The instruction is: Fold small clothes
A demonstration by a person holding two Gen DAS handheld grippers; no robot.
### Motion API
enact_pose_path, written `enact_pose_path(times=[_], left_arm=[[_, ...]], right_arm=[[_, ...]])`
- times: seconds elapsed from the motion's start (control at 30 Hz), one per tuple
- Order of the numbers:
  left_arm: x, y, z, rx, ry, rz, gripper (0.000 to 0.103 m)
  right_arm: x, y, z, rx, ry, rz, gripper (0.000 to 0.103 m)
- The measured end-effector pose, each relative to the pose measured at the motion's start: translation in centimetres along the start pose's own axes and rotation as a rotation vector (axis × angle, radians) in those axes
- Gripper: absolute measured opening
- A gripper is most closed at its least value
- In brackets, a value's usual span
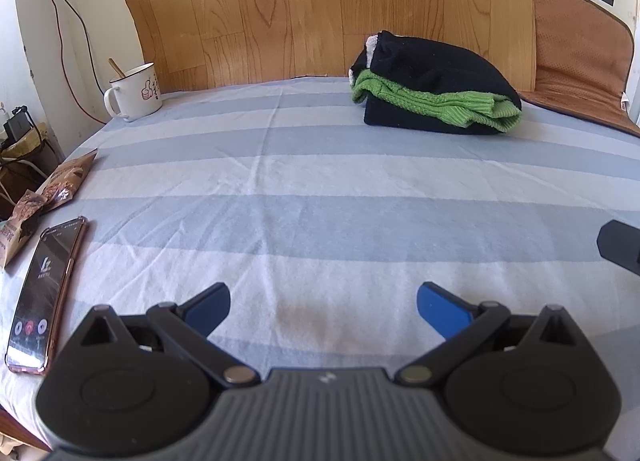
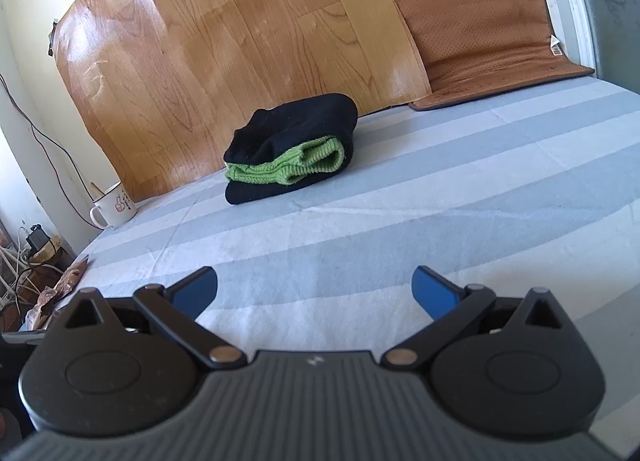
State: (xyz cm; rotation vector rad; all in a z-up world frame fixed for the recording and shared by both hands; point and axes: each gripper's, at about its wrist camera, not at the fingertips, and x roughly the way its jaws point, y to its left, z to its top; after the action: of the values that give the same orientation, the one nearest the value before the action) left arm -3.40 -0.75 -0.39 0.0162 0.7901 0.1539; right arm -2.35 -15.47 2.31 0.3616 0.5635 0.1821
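The left tool (image 1: 323,307) is wide open and holds nothing, and the right tool (image 2: 315,293) is wide open and empty too. The folded black and green clothes (image 1: 434,91) sit on the striped bed (image 1: 320,189), far ahead of both tools. A phone (image 1: 46,293) lies just left of the left tool.

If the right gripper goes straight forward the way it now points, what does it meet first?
Probably the striped bedsheet first, since the open right gripper looks slightly down at it. The folded black and green sweater lies ahead, a little left of that line; depth is unclear.
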Motion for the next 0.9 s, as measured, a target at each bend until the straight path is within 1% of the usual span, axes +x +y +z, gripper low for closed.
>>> enact_pose_path(times=[0.6,0.9], left_arm=[[-0.36,0.21,-0.18,-0.005,0.002,0.002,0.103],[-0.17,0.32,-0.37,-0.01,0.016,-0.006,0.103]], right_arm=[[-0.45,0.29,-0.03,-0.01,-0.008,0.006,0.103],[-0.52,0.45,-0.07,-0.009,-0.008,0.001,0.103]])
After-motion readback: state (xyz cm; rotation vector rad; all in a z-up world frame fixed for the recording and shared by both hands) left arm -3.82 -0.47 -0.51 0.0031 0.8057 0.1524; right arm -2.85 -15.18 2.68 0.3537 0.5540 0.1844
